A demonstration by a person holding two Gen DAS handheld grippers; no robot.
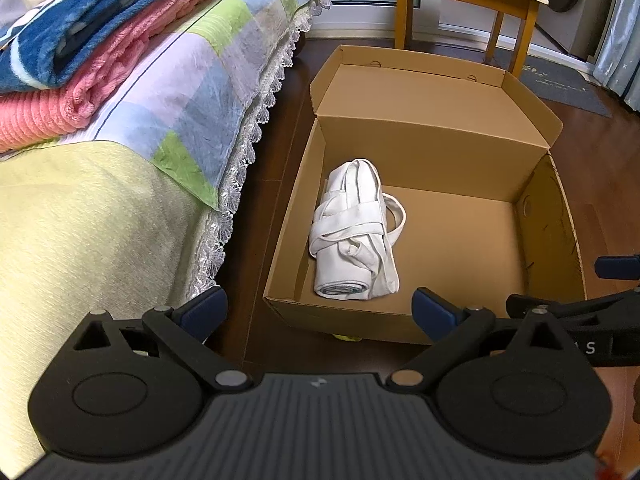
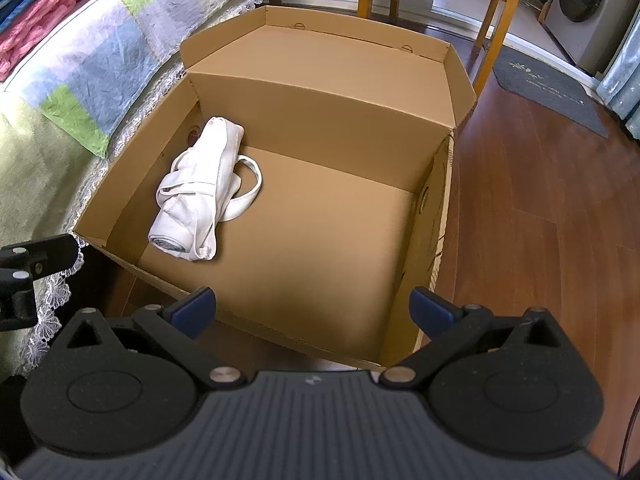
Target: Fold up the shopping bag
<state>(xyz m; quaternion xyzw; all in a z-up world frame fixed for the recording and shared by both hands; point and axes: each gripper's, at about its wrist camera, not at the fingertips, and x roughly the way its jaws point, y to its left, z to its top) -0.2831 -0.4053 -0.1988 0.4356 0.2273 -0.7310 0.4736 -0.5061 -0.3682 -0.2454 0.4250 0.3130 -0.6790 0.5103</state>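
Both claws hang spread and empty: the left gripper (image 1: 320,312) and right gripper (image 2: 312,308) hover above the near edge of the cardboard box (image 2: 320,80). Inside, against its left wall, lies the white shopping bag (image 1: 352,232), rolled and bound by its own straps. It looks light, soft and floppy; the loose handle loop (image 2: 250,184) seems the easiest hold.

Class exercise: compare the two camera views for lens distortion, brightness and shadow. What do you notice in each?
Left wrist view: fisheye bends the bed edge; the box interior is evenly lit, with dark vignetted corners. Right wrist view: brighter, daylight glaring on the floor; a soft shadow darkens the box's near floor, and the bag casts a faint shadow.
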